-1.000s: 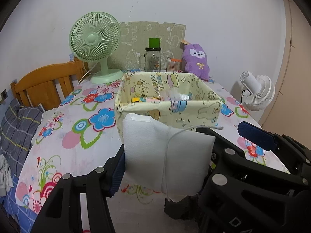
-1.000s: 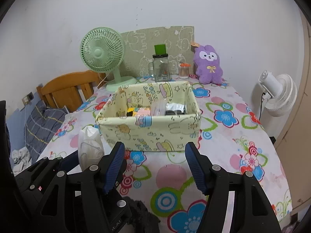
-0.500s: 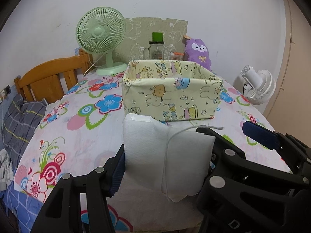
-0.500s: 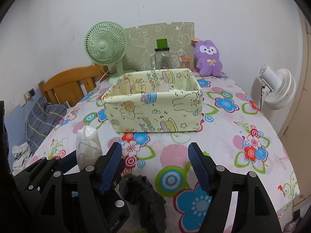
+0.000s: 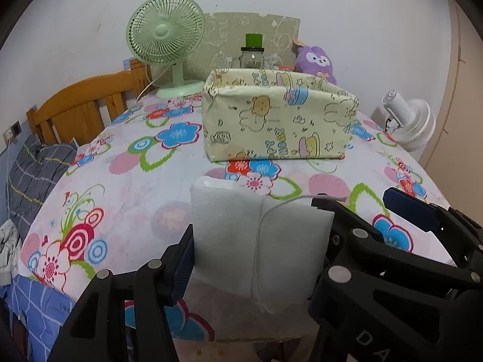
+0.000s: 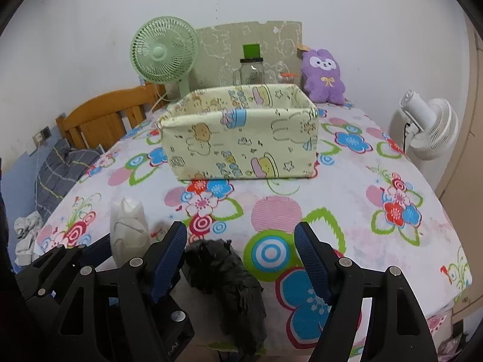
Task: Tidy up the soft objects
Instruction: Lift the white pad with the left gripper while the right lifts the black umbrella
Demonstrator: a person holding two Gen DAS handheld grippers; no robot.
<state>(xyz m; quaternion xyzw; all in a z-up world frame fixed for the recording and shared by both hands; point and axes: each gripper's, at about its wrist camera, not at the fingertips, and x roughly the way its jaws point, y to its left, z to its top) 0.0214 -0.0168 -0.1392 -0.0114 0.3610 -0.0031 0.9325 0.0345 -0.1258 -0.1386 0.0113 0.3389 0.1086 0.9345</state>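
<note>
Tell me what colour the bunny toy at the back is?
The bunny toy is purple with a white face, clearest in the right wrist view.

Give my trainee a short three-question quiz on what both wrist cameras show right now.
1. True or false: the left gripper is clamped on a white pack.
2. What lies between the right gripper's open fingers? A) black crumpled bag B) purple plush C) glass jar
3. Fill in: the patterned fabric box sits on the flowered ____.

Key:
1. True.
2. A, the black crumpled bag; the pads do not press it.
3. Tablecloth.
</note>
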